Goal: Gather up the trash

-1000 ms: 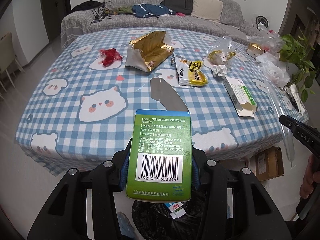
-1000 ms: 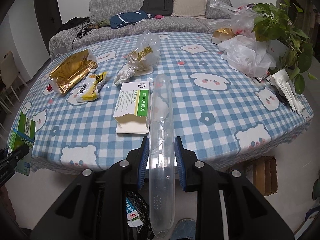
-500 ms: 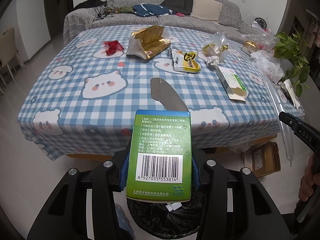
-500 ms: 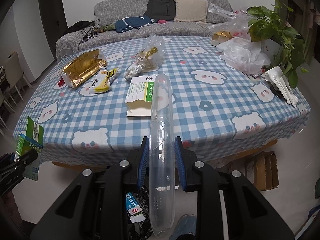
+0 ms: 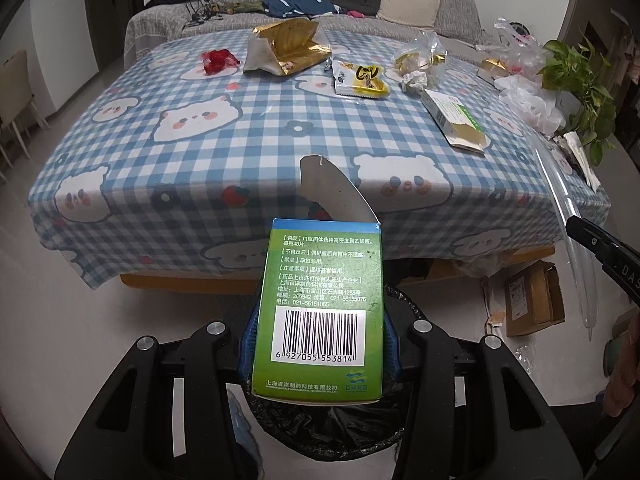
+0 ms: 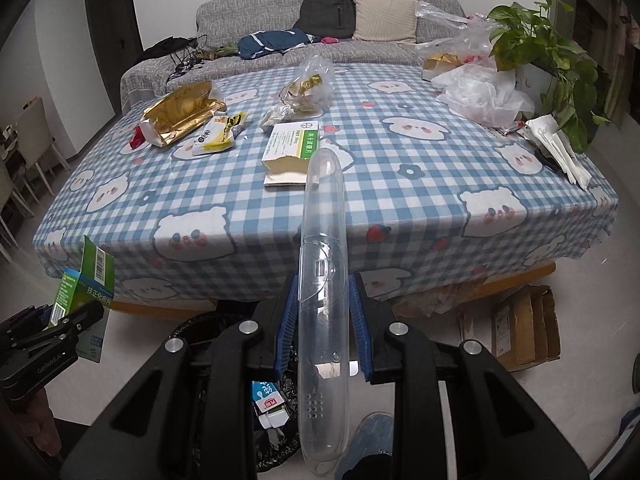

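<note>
My left gripper (image 5: pixel 318 344) is shut on a green medicine box (image 5: pixel 320 304) with an open grey flap, held over a bin lined with a black bag (image 5: pixel 320 432). The box also shows in the right wrist view (image 6: pixel 86 280). My right gripper (image 6: pixel 323 320) is shut on a long clear plastic case (image 6: pixel 323 264), held above the same bin (image 6: pixel 272 420), which holds a small milk carton (image 6: pixel 269 404). On the checked tablecloth (image 6: pixel 400 184) lie a gold foil bag (image 6: pixel 180 114), a yellow snack wrapper (image 6: pixel 220 134), a white and green box (image 6: pixel 292 148) and a clear bag (image 6: pixel 312 88).
A red wrapper (image 5: pixel 218 60) lies at the table's far left. White plastic bags (image 6: pixel 484 96) and a potted plant (image 6: pixel 552 64) stand at the far right. A cardboard box (image 6: pixel 524 328) sits on the floor under the table's right side. A sofa (image 6: pixel 320 28) stands behind.
Both grippers have pulled back from the table and risen, so the table looks farther off and the floor and bin show below. Both still hold their items.
</note>
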Action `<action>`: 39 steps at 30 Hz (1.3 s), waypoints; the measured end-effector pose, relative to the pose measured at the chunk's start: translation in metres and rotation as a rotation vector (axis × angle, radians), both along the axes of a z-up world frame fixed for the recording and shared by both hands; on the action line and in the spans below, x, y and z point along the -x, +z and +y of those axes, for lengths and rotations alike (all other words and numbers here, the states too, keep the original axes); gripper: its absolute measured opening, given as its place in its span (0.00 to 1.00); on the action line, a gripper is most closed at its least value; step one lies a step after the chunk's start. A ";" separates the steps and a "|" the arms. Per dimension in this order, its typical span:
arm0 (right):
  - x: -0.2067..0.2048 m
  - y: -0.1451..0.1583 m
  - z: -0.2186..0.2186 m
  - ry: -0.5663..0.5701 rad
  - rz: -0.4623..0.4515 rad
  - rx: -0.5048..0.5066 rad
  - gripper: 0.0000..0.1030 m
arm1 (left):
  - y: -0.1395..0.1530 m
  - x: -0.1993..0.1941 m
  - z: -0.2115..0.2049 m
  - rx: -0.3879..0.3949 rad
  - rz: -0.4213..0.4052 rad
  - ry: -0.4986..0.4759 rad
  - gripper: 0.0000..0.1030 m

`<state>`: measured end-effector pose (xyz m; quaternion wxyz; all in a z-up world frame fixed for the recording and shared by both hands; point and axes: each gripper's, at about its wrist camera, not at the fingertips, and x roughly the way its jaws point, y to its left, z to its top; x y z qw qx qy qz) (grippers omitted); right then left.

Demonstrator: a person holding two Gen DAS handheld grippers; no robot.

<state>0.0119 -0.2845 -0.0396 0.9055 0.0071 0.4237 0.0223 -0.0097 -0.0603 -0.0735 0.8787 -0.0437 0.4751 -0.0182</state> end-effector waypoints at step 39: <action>0.045 -0.154 -0.006 -0.022 0.209 0.031 0.24 | -0.154 0.036 -0.031 0.005 0.145 0.024 0.45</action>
